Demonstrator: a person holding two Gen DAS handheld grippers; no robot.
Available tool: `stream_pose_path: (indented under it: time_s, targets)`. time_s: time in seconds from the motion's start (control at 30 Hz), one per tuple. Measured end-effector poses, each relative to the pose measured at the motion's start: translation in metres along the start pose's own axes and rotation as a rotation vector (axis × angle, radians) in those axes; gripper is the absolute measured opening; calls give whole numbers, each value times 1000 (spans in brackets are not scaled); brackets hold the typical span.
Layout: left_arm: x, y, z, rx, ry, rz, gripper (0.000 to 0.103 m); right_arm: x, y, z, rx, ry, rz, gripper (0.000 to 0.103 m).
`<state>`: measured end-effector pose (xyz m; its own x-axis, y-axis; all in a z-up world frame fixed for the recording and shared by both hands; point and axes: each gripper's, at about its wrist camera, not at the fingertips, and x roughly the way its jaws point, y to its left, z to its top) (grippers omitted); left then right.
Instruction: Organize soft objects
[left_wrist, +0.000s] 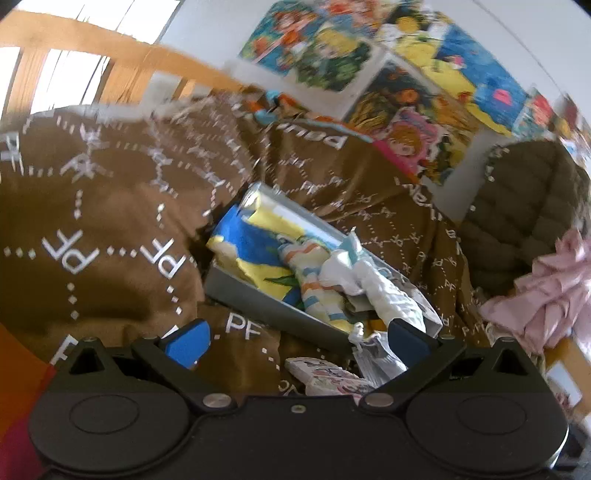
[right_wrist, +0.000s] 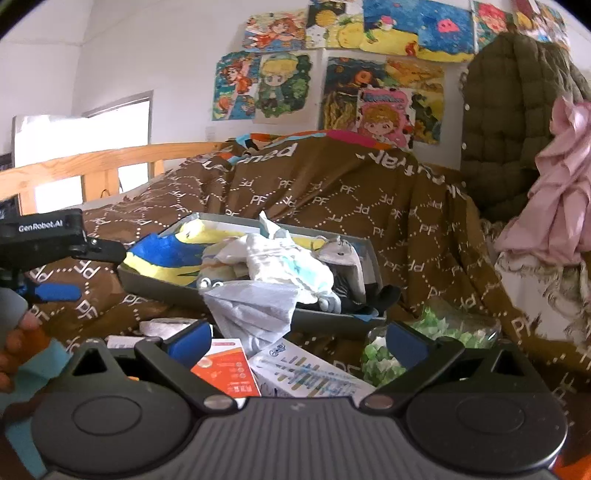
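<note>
A grey box (left_wrist: 243, 291) (right_wrist: 155, 282) lies on a brown blanket and holds soft things: a blue and yellow cloth (left_wrist: 251, 254) (right_wrist: 166, 256), striped socks (left_wrist: 314, 280), white cloths (left_wrist: 373, 291) (right_wrist: 284, 266) and a grey plush (right_wrist: 340, 254). A pale grey cloth (right_wrist: 255, 314) hangs over the box's near wall. My left gripper (left_wrist: 295, 338) is open and empty, just short of the box; it also shows in the right wrist view (right_wrist: 77, 271) at the left. My right gripper (right_wrist: 295, 341) is open and empty, near the hanging cloth.
The brown PF blanket (left_wrist: 110, 192) (right_wrist: 406, 229) covers the bed. Small cartons (right_wrist: 310, 373) (left_wrist: 328, 376), an orange packet (right_wrist: 225, 369) and a jar of green bits (right_wrist: 380, 358) lie in front. An olive quilted coat (right_wrist: 513, 110) and pink fabric (right_wrist: 561, 192) hang at right. A wooden rail (right_wrist: 92, 166) stands left.
</note>
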<state>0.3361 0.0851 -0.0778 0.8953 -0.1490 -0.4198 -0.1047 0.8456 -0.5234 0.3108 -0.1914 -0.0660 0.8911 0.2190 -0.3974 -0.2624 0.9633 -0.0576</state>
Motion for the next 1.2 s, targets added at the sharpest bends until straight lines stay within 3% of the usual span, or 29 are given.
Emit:
stream_pose_path:
  time_s: [0.23,0.47,0.83,1.2]
  targets:
    - [23,12,5,-176,121,-54,102,8,-1,-3,25,-22,12,103]
    - [44,9,-6,-193,227,-59,102,23,-6,-3,83,-9,95,103]
    - [61,5,-4,-224,316,-128,102,44,-7,-3,93,4,125,103]
    - [69,6,-7,-253,344,-151,101,61,-3,-6,80,23,133,101]
